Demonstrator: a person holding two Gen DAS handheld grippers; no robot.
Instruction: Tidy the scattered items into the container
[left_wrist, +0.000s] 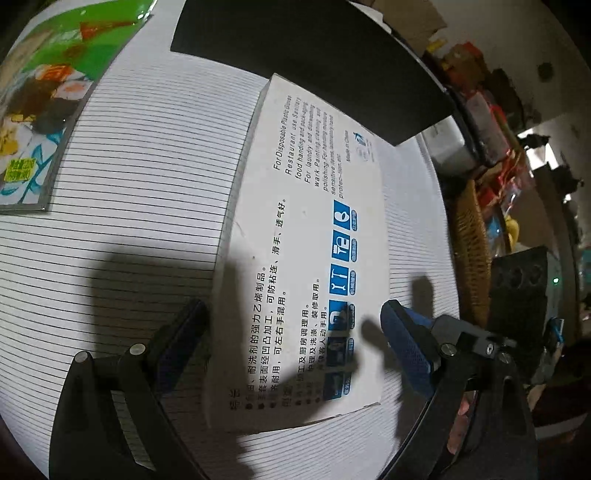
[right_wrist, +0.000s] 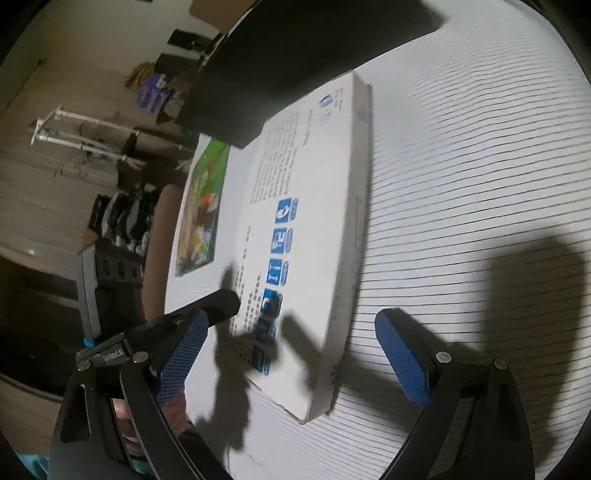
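A flat white glove box (left_wrist: 306, 236) with printed text and blue icons lies on the striped tablecloth (left_wrist: 147, 184). My left gripper (left_wrist: 295, 347) is open, its fingers spread on either side of the box's near end and apart from its edges. The right wrist view shows the same box (right_wrist: 314, 229) from its other side. My right gripper (right_wrist: 291, 358) is open above the near corner with nothing between its pads. From the left gripper, one finger (right_wrist: 221, 305) shows at the box's far edge. A green printed food packet (left_wrist: 44, 99) lies flat further left. A black container (left_wrist: 314, 55) stands behind the box, its inside hidden.
The round table's edge (left_wrist: 448, 236) curves close on the right of the left wrist view. Beyond it stand a wicker basket (left_wrist: 471, 254), a black power strip (left_wrist: 517, 280) and cluttered shelves. In the right wrist view, striped cloth (right_wrist: 461, 184) spreads to the right of the box.
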